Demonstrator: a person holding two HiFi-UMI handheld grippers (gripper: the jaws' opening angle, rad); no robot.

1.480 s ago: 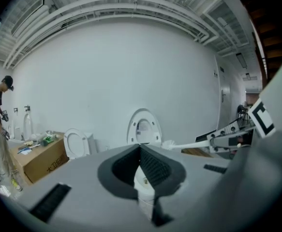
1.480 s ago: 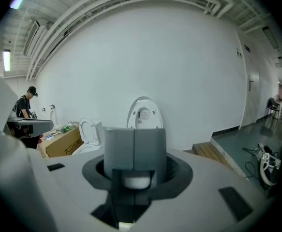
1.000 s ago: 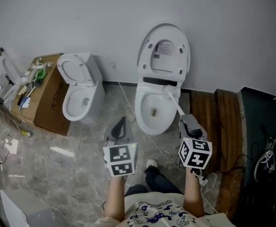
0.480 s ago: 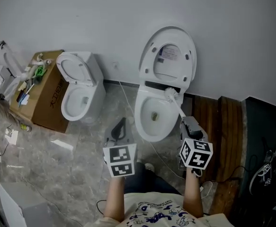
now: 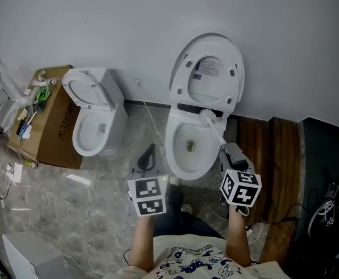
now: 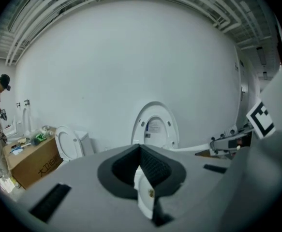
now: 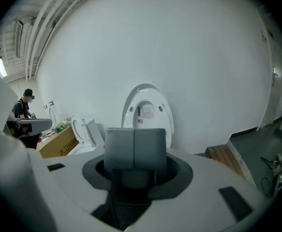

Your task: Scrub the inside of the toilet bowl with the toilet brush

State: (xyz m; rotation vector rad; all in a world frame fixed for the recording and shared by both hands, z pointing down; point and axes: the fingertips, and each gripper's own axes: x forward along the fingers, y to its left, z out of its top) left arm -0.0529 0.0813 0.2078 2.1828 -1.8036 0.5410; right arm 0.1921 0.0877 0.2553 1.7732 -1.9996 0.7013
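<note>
1. The toilet brush (image 5: pixel 207 117) has its white head at the rear right edge of the toilet bowl (image 5: pixel 174 153), just below the hinge of the raised lid (image 5: pixel 207 68). I cannot tell if the bristles touch the porcelain. The head looks high on the rim and not down in the basin, so I judge that the scrubbing of the inner wall has not properly begun.
2. The thin handle runs back from the head, slanting toward you. Your right tongs (image 5: pixel 227 151) are closed on its far end. This long hold lets you reach the bowl while you stand back from it.
3. The right gripper view shows the two pads pressed together, which fits a firm grip on such a thin handle.
4. Your left tongs (image 5: pixel 150 151) are closed with nothing between them. They hover over the floor (image 5: pixel 99 185), just left of the bowl, probably so that they do not block the brush.
5. The lid leans against the wall, so the whole opening is free.
6. A second toilet (image 5: pixel 93 121) and a cardboard box (image 5: pixel 53 132) stand well apart at your left.
</note>
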